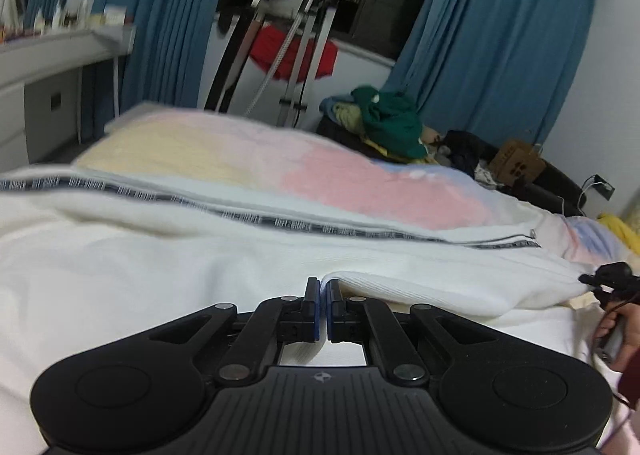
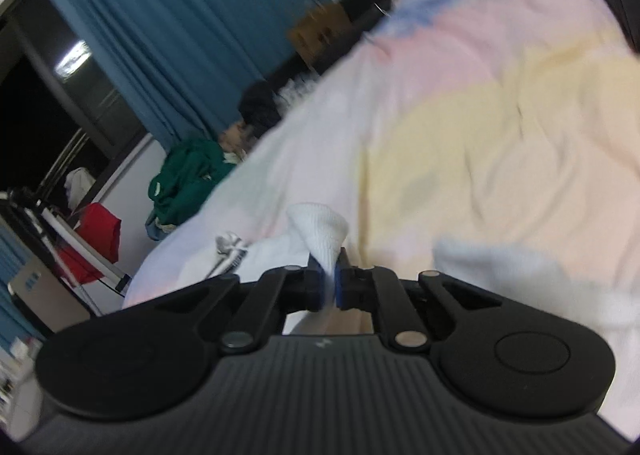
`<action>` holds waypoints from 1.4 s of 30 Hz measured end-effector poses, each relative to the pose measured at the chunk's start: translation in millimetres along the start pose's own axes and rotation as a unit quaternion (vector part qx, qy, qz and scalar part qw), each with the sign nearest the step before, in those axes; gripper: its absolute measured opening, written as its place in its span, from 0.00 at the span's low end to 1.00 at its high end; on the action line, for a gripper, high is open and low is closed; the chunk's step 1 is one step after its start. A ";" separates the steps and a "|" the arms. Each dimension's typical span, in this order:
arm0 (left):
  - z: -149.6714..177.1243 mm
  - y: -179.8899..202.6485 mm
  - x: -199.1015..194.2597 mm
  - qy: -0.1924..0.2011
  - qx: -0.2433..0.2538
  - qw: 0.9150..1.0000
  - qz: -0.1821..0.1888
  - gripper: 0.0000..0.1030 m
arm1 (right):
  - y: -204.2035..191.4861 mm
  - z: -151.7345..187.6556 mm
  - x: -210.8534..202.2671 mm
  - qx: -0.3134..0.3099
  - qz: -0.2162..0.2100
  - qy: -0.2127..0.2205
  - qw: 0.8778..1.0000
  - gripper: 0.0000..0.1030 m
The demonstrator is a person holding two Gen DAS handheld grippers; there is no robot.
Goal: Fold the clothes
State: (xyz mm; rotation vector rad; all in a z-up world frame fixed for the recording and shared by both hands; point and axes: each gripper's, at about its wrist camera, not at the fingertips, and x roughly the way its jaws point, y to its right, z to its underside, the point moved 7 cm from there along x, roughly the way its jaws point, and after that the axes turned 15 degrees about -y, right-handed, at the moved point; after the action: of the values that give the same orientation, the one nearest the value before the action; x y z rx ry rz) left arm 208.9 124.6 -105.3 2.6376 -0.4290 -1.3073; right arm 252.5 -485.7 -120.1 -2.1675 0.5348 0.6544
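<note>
A white zip-up jacket with a black-and-white patterned tape along its zipper lies spread across the bed. My left gripper is shut, its blue pads pinching the left end of the jacket's ribbed hem. The other end of that hem is stretched out to the right gripper, seen at the right edge with a person's hand behind it. In the right wrist view, my right gripper is shut on a bunched white ribbed corner of the jacket, lifted slightly off the sheet.
The bed has a pastel pink, yellow and blue sheet. Beyond its far side sit a pile of green and yellow clothes, a cardboard box and a drying rack with a red cloth. Blue curtains hang behind, and a white desk stands at left.
</note>
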 end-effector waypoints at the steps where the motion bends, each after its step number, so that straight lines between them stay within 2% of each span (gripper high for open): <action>1: 3.9 -2.1 2.3 -0.014 0.000 1.000 -0.001 0.03 | 0.9 1.0 1.8 -0.009 0.011 -0.003 1.000 0.08; 6: 26.0 -2.0 32.6 -0.088 0.033 0.994 -0.053 0.03 | 33.0 21.4 29.2 0.006 0.045 -0.063 0.997 0.09; 9: 26.5 -4.1 38.2 -0.091 0.032 0.993 -0.062 0.04 | 32.2 25.3 31.6 0.001 0.052 -0.063 0.997 0.11; 11: 23.6 -7.2 40.1 -0.093 0.018 0.994 -0.056 0.06 | 25.0 27.9 28.7 -0.026 0.067 -0.063 0.995 0.13; 14: 22.2 -10.1 38.6 -0.096 0.008 0.994 -0.052 0.08 | 16.2 34.9 18.7 -0.069 0.085 -0.068 0.992 0.21; 19: 23.0 -5.5 26.6 -0.090 0.009 0.995 -0.051 0.17 | -3.1 43.9 -19.5 -0.150 0.104 -0.062 0.981 0.24; 23: 24.7 1.5 8.7 -0.076 0.009 0.995 -0.057 0.47 | -13.8 54.0 -53.8 -0.146 0.077 -0.077 0.983 0.31; 24: 25.0 2.2 3.7 -0.072 0.008 0.995 -0.061 0.52 | -17.0 58.2 -63.2 -0.146 0.070 -0.081 0.984 0.33; 30: 30.1 -1.3 -30.6 -0.054 -0.013 0.996 -0.066 0.67 | -36.8 85.6 -116.5 -0.162 0.042 -0.096 0.981 0.34; 33: 37.2 -1.1 -47.6 -0.047 -0.023 0.996 -0.073 0.68 | -42.3 94.3 -140.2 -0.168 0.032 -0.095 0.981 0.35; 35: 41.5 -0.2 -57.0 -0.041 -0.025 0.996 -0.081 0.70 | -42.8 98.7 -152.5 -0.170 0.028 -0.092 0.981 0.38; 37: 45.5 0.6 -65.4 -0.039 -0.030 0.995 -0.082 0.72 | -42.3 101.6 -160.7 -0.166 0.025 -0.092 0.981 0.46; 42: 54.9 -3.5 -86.6 -0.031 -0.046 0.994 -0.091 0.78 | -43.5 105.1 -173.0 -0.169 0.023 -0.093 0.981 0.52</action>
State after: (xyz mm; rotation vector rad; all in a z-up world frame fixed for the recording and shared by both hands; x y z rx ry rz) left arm 115.9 155.1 -74.4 2.6165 -0.1349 -1.4282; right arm 113.8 -350.0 -48.0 -2.3786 0.3974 1.0232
